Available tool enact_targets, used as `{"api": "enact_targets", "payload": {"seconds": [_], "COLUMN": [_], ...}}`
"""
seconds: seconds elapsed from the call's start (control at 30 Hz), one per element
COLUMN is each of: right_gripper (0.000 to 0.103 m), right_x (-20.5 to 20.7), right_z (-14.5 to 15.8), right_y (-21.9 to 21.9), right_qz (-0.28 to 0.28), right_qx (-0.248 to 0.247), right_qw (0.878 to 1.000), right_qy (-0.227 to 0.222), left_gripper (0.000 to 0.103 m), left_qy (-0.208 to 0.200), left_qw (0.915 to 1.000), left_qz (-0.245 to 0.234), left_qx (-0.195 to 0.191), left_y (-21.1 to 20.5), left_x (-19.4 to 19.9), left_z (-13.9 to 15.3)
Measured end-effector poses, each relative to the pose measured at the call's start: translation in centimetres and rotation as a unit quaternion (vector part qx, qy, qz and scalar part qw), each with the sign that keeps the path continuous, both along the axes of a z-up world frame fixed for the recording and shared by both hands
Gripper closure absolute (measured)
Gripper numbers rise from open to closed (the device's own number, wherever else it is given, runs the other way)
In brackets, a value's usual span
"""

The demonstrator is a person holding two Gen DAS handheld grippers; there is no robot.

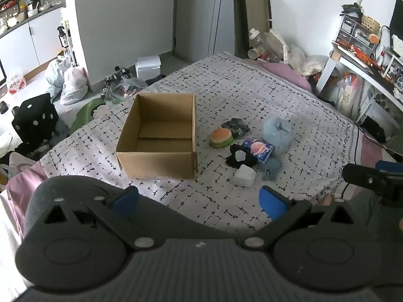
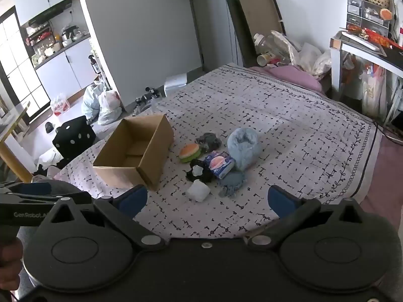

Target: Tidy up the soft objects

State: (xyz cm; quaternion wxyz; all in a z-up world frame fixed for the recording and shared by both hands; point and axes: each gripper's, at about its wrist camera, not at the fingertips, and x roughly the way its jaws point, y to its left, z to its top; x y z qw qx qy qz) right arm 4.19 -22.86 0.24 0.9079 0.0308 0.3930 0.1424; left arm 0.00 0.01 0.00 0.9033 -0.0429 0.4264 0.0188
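Observation:
An open, empty cardboard box [image 1: 157, 136] [image 2: 136, 154] stands on the bed. Right of it lies a cluster of soft objects: a burger-shaped toy [image 1: 221, 138] [image 2: 189, 152], a dark grey cloth [image 1: 236, 126] [image 2: 208, 140], a fluffy light-blue item [image 1: 277, 132] [image 2: 243, 148], a blue tissue pack [image 1: 258, 150] [image 2: 219, 164], a black scrunchie with a white flower [image 1: 238, 156] [image 2: 197, 171], a white soft block [image 1: 244, 175] [image 2: 199, 190] and a blue-grey knitted piece [image 1: 271, 167] [image 2: 231, 182]. My left gripper [image 1: 199, 202] and right gripper [image 2: 207, 200] are open and empty, held near the bed's front edge.
The bed has a white quilt with black marks [image 1: 252, 95] [image 2: 289, 125]. Bags and clutter lie on the floor at the left [image 1: 70, 80]. A desk with shelves stands at the right [image 1: 365, 58]. Pillows and bottles are piled at the bed's far end [image 2: 282, 47].

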Motion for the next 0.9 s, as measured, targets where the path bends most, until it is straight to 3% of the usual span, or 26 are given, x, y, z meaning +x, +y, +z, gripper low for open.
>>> {"api": "enact_targets", "payload": {"seconds": [0.9], "right_gripper": [0.000], "right_x": [0.0], "right_z": [0.5], "right_y": [1.1], "right_qz": [0.004], "right_qx": [-0.028], "right_qw": [0.999], "right_qy": [-0.019], "left_gripper": [0.002], "left_qy": [-0.013], "left_qw": [0.9997], "left_qz": [0.015], "left_qx": [-0.014], "left_y": [0.7], "left_x": [-0.3], "left_z": [0.3]}}
